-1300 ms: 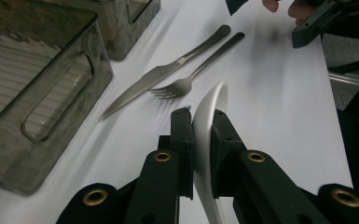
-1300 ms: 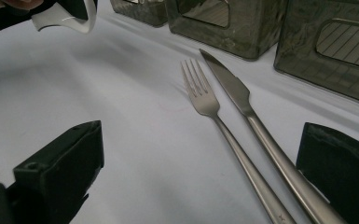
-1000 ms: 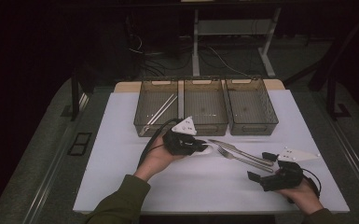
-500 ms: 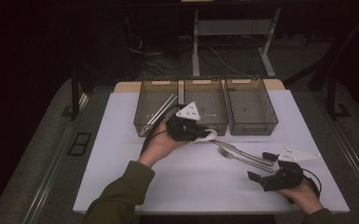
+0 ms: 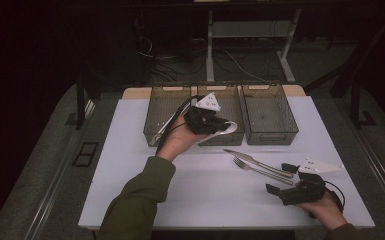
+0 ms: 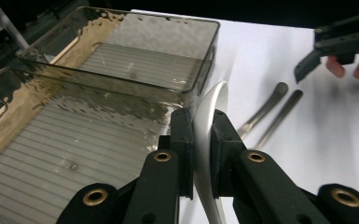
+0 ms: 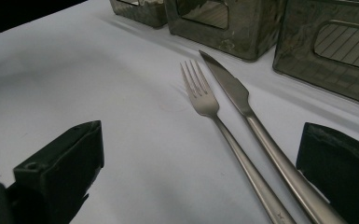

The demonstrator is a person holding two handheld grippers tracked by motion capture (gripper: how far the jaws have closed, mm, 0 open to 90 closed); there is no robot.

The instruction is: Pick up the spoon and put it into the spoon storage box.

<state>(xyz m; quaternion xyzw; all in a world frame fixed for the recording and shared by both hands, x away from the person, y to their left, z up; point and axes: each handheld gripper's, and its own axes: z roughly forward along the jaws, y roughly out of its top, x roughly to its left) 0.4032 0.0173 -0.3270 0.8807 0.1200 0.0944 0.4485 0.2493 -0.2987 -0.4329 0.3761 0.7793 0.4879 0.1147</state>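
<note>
My left gripper [image 5: 216, 123] is shut on a silver spoon [image 5: 228, 129] and holds it in the air over the front wall of the middle bin [image 5: 228, 89]. In the left gripper view the spoon [image 6: 210, 109] stands edge-on between the two black pads, beside the middle bin [image 6: 9, 116] and the right bin [image 6: 177, 21]. A fork [image 5: 258, 170] and a knife [image 5: 254, 159] lie side by side on the white table. My right gripper [image 5: 283, 180] rests open at their handle ends; the fork [image 7: 199, 93] and knife [image 7: 233, 88] run between its jaws, untouched.
Three clear brown bins stand in a row at the back of the white mat [image 5: 130, 190]. The left bin [image 5: 156, 100] holds long metal utensils [image 5: 166, 123]. The right bin [image 5: 287, 117] looks bare. Dark floor surrounds the table.
My left hand has lifted the spoon and carried it away from the table's middle toward the bins. The right hand, fork and knife have stayed put.
</note>
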